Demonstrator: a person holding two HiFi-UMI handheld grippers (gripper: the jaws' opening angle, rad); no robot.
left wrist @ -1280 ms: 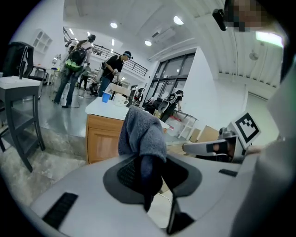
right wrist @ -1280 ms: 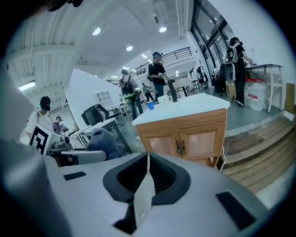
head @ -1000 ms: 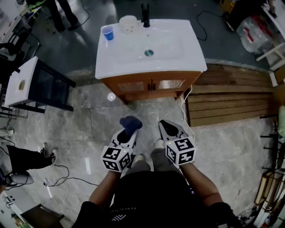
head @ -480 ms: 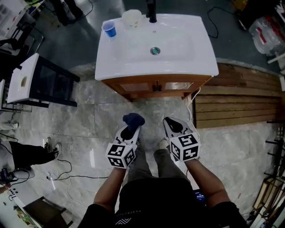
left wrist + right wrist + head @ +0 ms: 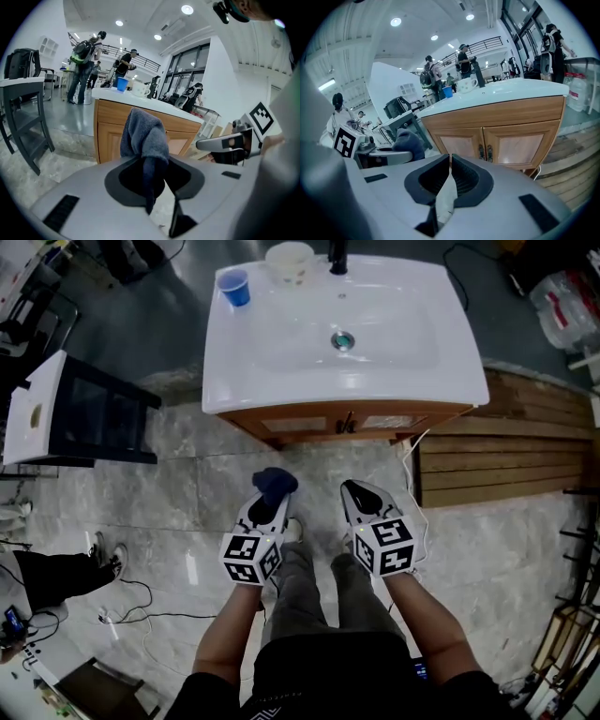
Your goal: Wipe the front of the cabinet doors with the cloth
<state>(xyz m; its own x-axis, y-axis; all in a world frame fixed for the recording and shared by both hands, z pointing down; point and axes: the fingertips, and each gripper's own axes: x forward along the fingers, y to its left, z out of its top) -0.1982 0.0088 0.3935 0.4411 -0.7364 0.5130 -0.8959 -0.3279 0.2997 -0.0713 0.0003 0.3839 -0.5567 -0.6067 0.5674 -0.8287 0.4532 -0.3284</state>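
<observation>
A wooden vanity cabinet with two doors (image 5: pixel 319 423) stands under a white sink top (image 5: pixel 281 343); the doors (image 5: pixel 487 140) fill the middle of the right gripper view. My left gripper (image 5: pixel 269 500) is shut on a dark blue cloth (image 5: pixel 274 481), which bunches up above the jaws (image 5: pixel 145 136). My right gripper (image 5: pixel 354 491) is shut with nothing in it, its jaws meeting (image 5: pixel 450 161). Both hang over the stone floor, a short way in front of the cabinet.
A blue cup (image 5: pixel 234 287), a white bowl (image 5: pixel 289 259) and a black tap (image 5: pixel 337 257) sit on the sink top. A dark side stand with a white top (image 5: pixel 56 409) is at left. Wooden planks (image 5: pixel 506 456) and a white cable (image 5: pixel 412 456) lie at right.
The cabinet has drawn nearer and higher in the head view as I stepped forward. Both grippers keep their pose, the cloth still held.
</observation>
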